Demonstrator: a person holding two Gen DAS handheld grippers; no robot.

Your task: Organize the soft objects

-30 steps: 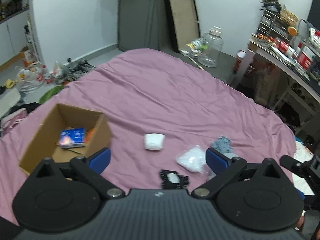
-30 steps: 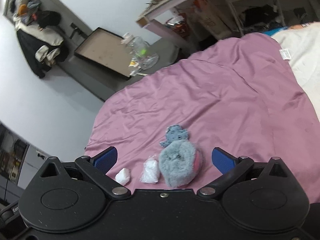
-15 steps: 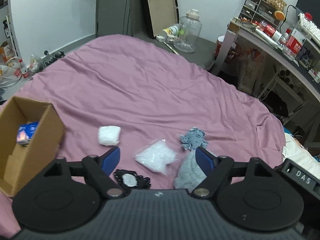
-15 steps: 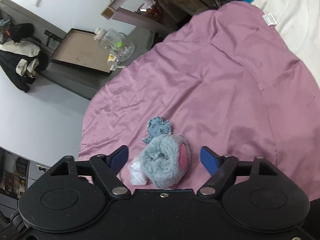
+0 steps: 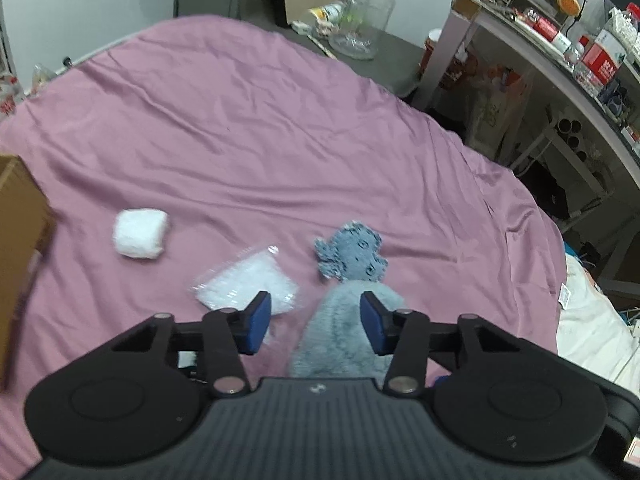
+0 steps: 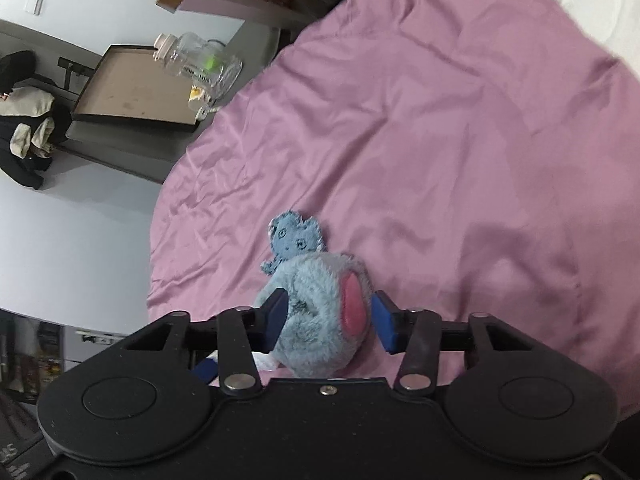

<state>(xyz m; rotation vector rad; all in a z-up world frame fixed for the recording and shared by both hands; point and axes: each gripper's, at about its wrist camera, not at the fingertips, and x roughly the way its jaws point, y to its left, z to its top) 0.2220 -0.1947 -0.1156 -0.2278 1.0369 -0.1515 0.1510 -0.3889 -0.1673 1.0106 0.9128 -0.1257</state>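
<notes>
Left wrist view: a wrinkled mauve bedsheet (image 5: 248, 128) fills most of the frame. Upper centre, on the dark floor, stands a clear glass jar (image 5: 366, 16); a cluttered grey desk (image 5: 560, 60) runs down the right edge. A cardboard box (image 5: 18, 240), blurred, cuts in at the left edge. On the sheet, left of centre, lies a white folded cloth (image 5: 140, 233); a clear bag of white material (image 5: 248, 280) sits lower centre, and a flat blue character patch (image 5: 352, 250) lies just right of it, touching a grey plush toy (image 5: 344, 332) below.

The left gripper (image 5: 316, 324) is released, its blue pads apart. The right pad overlaps the plush, the left pad overlaps the bag's edge; contact is possibly only apparent.

Right wrist view: the right gripper (image 6: 330, 322) brackets the grey plush toy (image 6: 320, 316), pink patch facing right. The left pad presses into the fur; the right pad sits just beside it, so a firm grasp cannot be confirmed. A shallow brown tray (image 6: 132, 88) leans at upper left.
</notes>
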